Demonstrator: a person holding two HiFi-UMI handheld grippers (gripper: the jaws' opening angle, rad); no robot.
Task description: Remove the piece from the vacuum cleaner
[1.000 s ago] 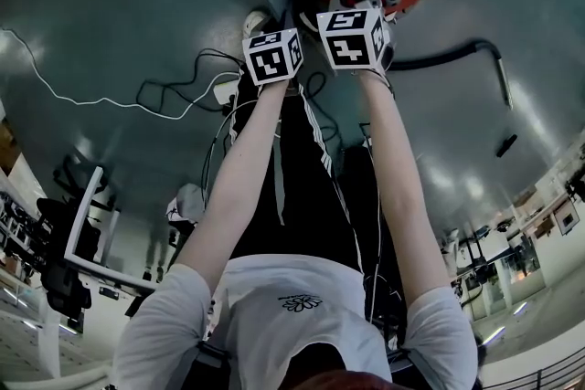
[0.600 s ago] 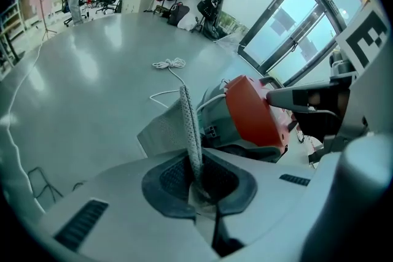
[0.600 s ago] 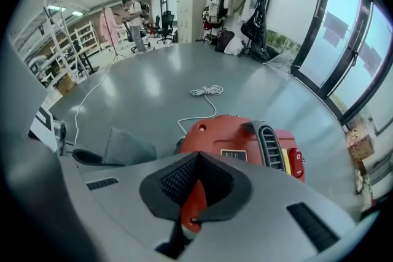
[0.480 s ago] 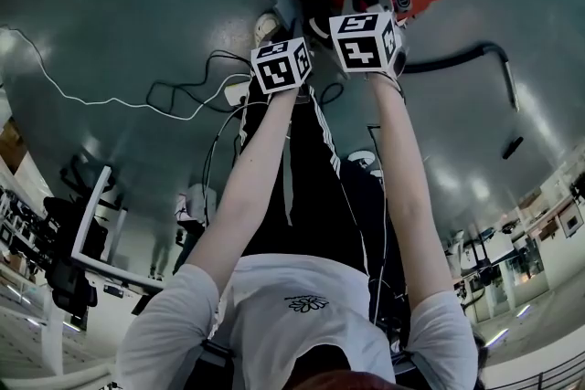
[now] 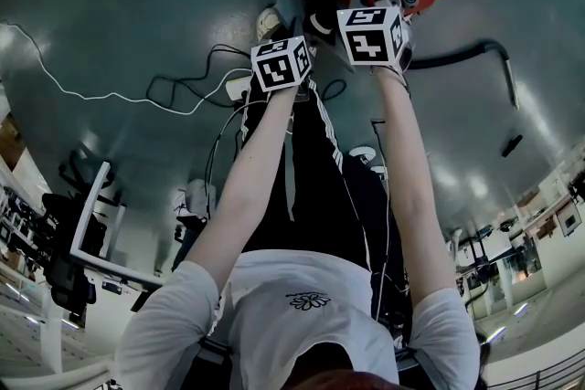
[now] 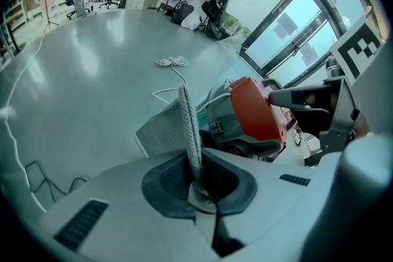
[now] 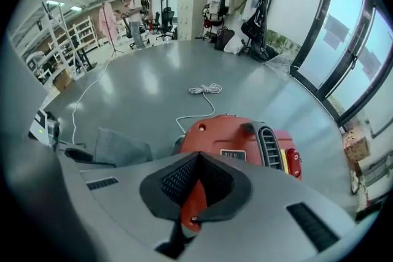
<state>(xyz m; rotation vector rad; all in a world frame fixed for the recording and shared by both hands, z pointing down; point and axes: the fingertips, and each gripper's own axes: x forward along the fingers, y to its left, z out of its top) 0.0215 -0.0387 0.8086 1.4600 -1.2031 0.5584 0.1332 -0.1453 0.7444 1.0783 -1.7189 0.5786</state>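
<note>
Right now the left gripper (image 6: 198, 180) has its jaws pinched tight on the edge of the grey mesh piece (image 6: 188, 123), which stands up edge-on from between the pads, just beside the red vacuum cleaner (image 6: 256, 118) on the floor (image 6: 92, 70). Over on the other side, the right gripper (image 7: 194, 208) is clamped on a red edge of the cleaner's casing, the mesh piece off to its left, clear of those jaws
</note>
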